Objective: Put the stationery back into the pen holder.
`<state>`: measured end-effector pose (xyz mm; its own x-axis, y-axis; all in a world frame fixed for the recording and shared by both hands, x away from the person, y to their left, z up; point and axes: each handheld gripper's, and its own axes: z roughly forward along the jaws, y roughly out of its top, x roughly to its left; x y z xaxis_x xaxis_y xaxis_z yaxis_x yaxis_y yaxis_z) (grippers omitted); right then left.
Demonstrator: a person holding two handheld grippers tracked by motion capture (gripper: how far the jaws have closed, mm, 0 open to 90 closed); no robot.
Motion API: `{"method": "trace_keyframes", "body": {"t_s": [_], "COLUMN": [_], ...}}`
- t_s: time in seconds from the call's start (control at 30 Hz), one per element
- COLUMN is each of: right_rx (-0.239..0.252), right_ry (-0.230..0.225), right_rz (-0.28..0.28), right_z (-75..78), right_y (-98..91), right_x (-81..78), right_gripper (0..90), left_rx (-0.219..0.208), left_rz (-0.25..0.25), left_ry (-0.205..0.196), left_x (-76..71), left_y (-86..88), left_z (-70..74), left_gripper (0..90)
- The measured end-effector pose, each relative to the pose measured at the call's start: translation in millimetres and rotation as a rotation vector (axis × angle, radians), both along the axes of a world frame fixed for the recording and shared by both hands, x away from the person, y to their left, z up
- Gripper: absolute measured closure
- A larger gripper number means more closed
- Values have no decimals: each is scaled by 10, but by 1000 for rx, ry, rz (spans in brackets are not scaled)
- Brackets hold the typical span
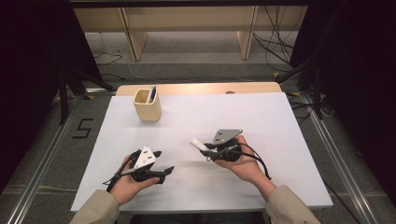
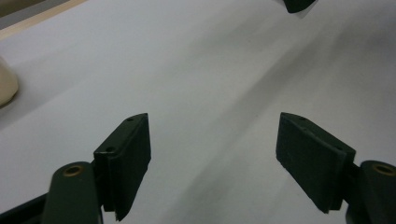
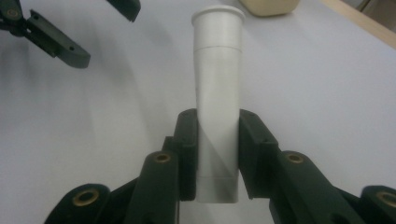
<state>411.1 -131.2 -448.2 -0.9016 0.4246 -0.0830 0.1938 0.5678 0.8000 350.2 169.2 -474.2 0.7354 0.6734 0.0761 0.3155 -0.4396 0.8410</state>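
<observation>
My right gripper (image 3: 217, 149) is shut on a white cylindrical marker (image 3: 218, 98), which sticks out past the jaws; both pads press its sides. From above, that marker (image 1: 198, 143) points left and away from my right gripper (image 1: 208, 151), held a little above the white sheet (image 1: 261, 116). My left gripper (image 1: 163, 162) rests low at the front left, its jaws wide apart and nothing between them; in its own view the left gripper (image 2: 212, 144) looks across bare sheet. A beige cup (image 1: 147, 105) with a dark pen (image 1: 152, 94) inside stands at the back left.
The white sheet covers a wooden table whose edge (image 1: 196, 87) shows at the back. The cup's rounded side (image 2: 7, 86) appears at the left edge of the left gripper view, and its base (image 3: 271, 5) at the top of the right gripper view. Cables lie on the floor behind.
</observation>
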Motion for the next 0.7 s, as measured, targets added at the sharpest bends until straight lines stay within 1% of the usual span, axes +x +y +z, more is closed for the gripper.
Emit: {"method": "trace_keyframes", "body": {"t_s": [0.03, 0.07, 0.13, 0.17, 0.2, 0.3, 0.4, 0.47, 0.57, 0.67, 0.7], "right_rx": [14, 26, 38, 53, 67, 74, 95, 99, 111, 114, 112], "right_ry": [-1, 8, -1, 0, -13, -18, -15, -12, -18, -15, -8], "right_rz": [-5, -10, -10, -12, -15, -20, -26, -31, -40, -41, -39], "right_z": [-6, -12, -25, -34, -46, -70, -95, -100, -100, -103, -107], "right_y": [-17, -27, -47, -49, -56, -65, -72, -75, -83, -86, -83], "right_x": [2, -1, 0, -4, -10, -17, -26, -30, -29, -31, -36], "right_gripper": [711, 711, 711, 711, 711, 711, 711, 710, 710, 711, 711], "left_rx": [0, 0, 0, -2, -3, -5, -6, -6, -7, -16, -18], "left_rz": [0, 0, 0, 2, 3, 8, 8, 7, 8, 12, 11], "left_ry": [-2, -4, -7, -10, -11, -12, -13, -13, -17, -19, -19], "left_x": [-1, -1, -3, -3, -3, -4, -4, -5, -6, -7, -8], "left_y": [-1, -2, -1, -1, 0, 5, 6, 4, 1, -3, -4], "left_z": [0, 2, 7, 9, 10, 16, 20, 20, 23, 27, 28], "left_gripper": [264, 264, 265, 265, 265, 266, 267, 267, 268, 270, 271]}}
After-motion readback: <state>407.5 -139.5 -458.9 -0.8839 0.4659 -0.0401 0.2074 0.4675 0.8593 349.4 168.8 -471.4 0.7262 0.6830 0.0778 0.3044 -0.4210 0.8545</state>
